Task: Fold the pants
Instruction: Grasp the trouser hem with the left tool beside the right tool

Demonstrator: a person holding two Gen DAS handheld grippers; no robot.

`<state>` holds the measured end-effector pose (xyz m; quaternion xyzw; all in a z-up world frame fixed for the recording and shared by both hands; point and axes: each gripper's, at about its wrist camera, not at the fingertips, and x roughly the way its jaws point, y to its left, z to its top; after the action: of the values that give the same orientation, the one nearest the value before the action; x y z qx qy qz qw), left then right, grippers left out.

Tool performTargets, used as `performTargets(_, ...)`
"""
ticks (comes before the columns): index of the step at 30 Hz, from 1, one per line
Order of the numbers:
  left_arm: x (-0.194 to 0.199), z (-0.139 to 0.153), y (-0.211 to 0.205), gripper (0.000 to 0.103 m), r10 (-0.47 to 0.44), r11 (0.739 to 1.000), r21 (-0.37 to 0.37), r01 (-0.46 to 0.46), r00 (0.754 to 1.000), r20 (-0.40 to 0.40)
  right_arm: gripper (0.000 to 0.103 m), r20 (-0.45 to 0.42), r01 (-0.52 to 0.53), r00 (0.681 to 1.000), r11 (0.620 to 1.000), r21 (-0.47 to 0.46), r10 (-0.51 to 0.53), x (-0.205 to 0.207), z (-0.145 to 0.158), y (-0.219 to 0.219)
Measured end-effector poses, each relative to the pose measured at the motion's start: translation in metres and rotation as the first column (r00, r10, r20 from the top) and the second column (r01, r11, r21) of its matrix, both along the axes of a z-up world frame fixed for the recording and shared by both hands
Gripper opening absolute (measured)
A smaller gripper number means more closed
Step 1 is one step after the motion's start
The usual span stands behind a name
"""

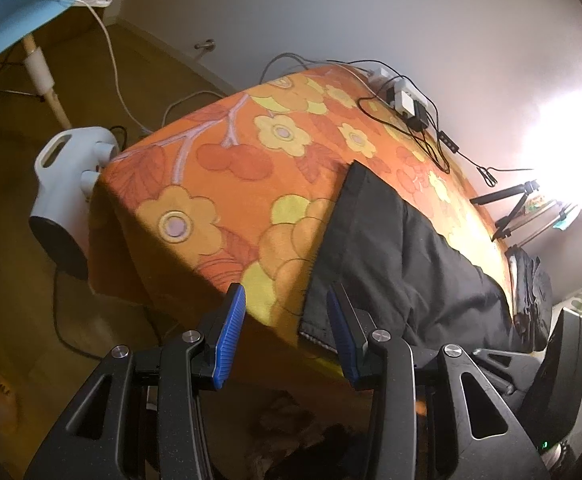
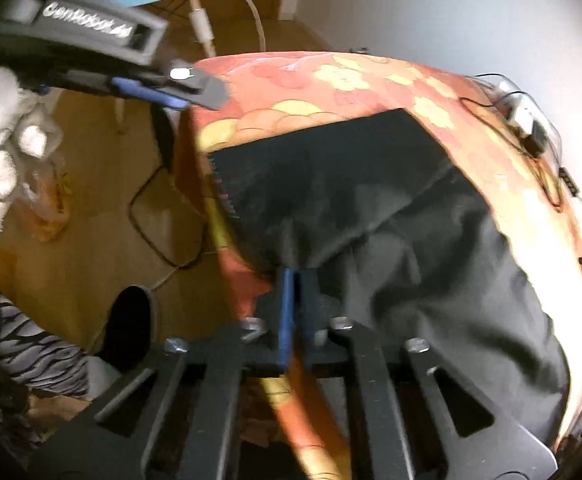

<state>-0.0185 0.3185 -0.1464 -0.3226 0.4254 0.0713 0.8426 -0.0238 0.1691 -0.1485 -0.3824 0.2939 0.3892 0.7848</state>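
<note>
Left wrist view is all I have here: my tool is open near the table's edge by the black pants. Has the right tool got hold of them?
Observer: Yes. In the right wrist view the right tool is shut on a bunched fold of the black pants.
Operator: Which part of the pants is it pinching?
Observer: The near edge, where the cloth puckers into its blue pads just over the orange floral cover.
Operator: Where am I relative to that?
Observer: Your left tool shows at the upper left of the right wrist view, beside the table's far left corner and off the pants.
</note>
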Motion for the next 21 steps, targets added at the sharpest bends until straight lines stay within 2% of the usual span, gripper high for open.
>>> performTargets(6, -0.003, -0.006, 0.006, 0.041, 0.001, 1.000, -0.021, -0.001, 1.000, -0.004, 0.000, -0.058, 0.013, 0.998, 0.999, 0.045, -0.010, 0.010, 0.008, -0.008)
performTargets(7, -0.003, -0.006, 0.007, 0.041, 0.001, 1.000, -0.024, -0.001, 1.000, -0.004, 0.003, -0.069, 0.007, 0.998, 0.998, 0.054, -0.004, 0.008, 0.010, -0.007)
performTargets(9, -0.004, -0.006, 0.008, 0.041, 0.003, 1.000, -0.026, -0.003, 1.000, -0.001, 0.027, -0.104, -0.023, 0.994, 0.998, 0.062, 0.030, 0.001, 0.011, 0.002)
performTargets(10, -0.004, -0.005, 0.009, 0.041, 0.004, 1.000, -0.027, -0.004, 1.000, 0.000, 0.044, -0.087, -0.040, 0.995, 0.997, 0.066, 0.046, -0.004, 0.010, 0.007)
performTargets(11, -0.005, -0.005, 0.009, 0.041, 0.006, 1.000, -0.030, -0.006, 1.000, 0.001, 0.047, -0.046, -0.064, 0.997, 0.996, 0.062, 0.067, -0.012, 0.008, 0.015)
performTargets(13, -0.005, -0.005, 0.010, 0.041, 0.008, 0.999, -0.032, -0.008, 1.000, 0.002, 0.047, -0.018, -0.081, 0.996, 0.996, 0.032, 0.082, -0.018, 0.001, 0.027)
performTargets(16, -0.006, -0.004, 0.010, 0.041, 0.007, 0.999, -0.032, -0.006, 1.000, 0.005, 0.037, -0.040, -0.085, 0.996, 0.996, 0.004, 0.085, -0.014, -0.008, 0.039)
performTargets(17, -0.006, -0.004, 0.011, 0.041, 0.006, 0.999, -0.032, -0.006, 1.000, 0.005, 0.031, -0.059, -0.085, 0.995, 0.996, 0.015, 0.086, -0.012, -0.007, 0.039)
performTargets(18, -0.006, -0.005, 0.011, 0.041, 0.005, 1.000, -0.031, -0.005, 1.000, 0.005, 0.015, -0.073, -0.078, 0.994, 0.996, 0.031, 0.080, -0.010, -0.004, 0.037)
performTargets(19, -0.006, -0.005, 0.011, 0.041, 0.005, 1.000, -0.031, -0.005, 1.000, 0.004, 0.009, -0.056, -0.055, 0.997, 0.998, 0.033, 0.057, -0.008, -0.002, 0.035)
performTargets(21, -0.005, -0.007, 0.010, 0.041, 0.003, 0.999, -0.034, -0.003, 1.000, -0.001, 0.009, -0.139, -0.027, 0.990, 0.997, 0.070, 0.037, 0.006, 0.002, 0.029)
